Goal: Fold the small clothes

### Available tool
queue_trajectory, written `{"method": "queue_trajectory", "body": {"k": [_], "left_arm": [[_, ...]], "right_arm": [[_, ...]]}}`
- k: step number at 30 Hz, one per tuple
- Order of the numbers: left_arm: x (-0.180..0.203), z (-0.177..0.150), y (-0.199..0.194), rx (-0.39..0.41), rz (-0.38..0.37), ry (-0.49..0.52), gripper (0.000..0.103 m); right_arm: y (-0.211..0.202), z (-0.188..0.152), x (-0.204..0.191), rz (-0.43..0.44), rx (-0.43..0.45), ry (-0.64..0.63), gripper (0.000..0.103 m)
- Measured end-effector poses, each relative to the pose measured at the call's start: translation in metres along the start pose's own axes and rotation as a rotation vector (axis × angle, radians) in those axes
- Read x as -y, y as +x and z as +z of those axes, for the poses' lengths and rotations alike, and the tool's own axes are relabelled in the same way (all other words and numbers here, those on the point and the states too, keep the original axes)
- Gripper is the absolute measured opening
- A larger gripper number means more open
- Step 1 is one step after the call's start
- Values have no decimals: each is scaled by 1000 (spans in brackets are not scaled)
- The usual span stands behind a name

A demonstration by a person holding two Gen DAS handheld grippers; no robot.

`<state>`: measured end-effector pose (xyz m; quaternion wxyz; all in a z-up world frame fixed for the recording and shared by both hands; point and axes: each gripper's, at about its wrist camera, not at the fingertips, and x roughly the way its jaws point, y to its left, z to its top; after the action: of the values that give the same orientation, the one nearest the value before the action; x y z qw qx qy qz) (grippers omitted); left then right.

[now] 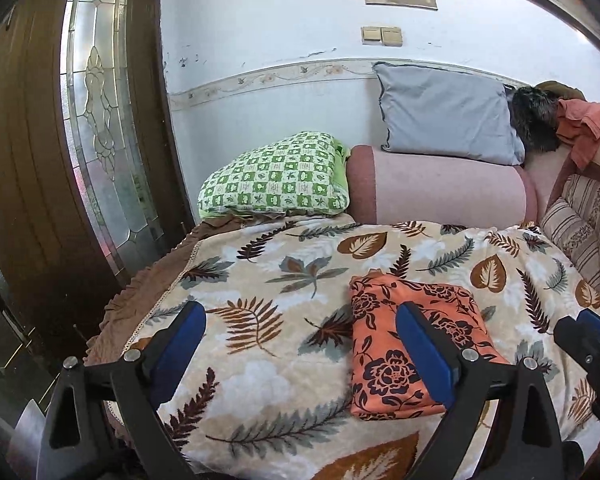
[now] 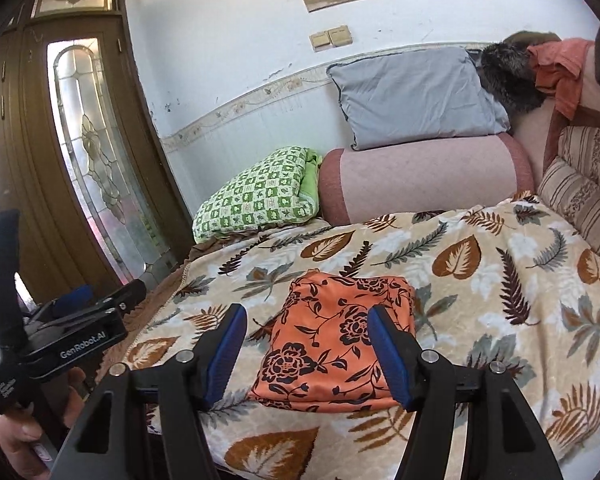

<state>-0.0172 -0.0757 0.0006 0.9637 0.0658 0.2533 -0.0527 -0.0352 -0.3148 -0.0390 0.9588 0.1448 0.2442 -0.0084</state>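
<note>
While both tools are hovering low over the bed, the orange cloth (image 2: 340,336) is lying folded into a compact rectangle on the leaf blanket (image 2: 500,280), flat and not being touched by either gripper. The right gripper (image 2: 306,354) is standing wide open with nothing between its blue pads (image 2: 228,348), framing the near part of the cloth from above. The left gripper (image 1: 300,354) is likewise gaping open and holding nothing; its right pad (image 1: 424,354) is showing in front of the cloth's near half, while its left pad is showing over bare blanket. Seen from the right wrist, the left gripper (image 2: 100,300) is sitting out past the bed's left edge, and a hand (image 2: 20,436) is gripping its handle. Behind the blanket, a green checked pillow (image 1: 276,176) is leaning beside a pink bolster (image 1: 444,188), and a grey pillow (image 1: 444,112) is resting on top of the bolster against the wall. No container is showing in either view.
</note>
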Motion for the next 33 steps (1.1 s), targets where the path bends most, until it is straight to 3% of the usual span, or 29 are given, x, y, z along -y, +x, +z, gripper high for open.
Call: {"method": "queue_trajectory", "body": {"k": [5,20,33], "left_arm": [[-6,-8,12,-36,-26,-17,97],[-9,-16,26,3,125,24,97],[-6,-13,29,-30,100,38,97]], "right_arm": [[15,-11,-8,-54,-18,-60,66],[33,-20,-9,-66,-34,-74,66],[35,-19,-4,-64,-43,-67,66]]}}
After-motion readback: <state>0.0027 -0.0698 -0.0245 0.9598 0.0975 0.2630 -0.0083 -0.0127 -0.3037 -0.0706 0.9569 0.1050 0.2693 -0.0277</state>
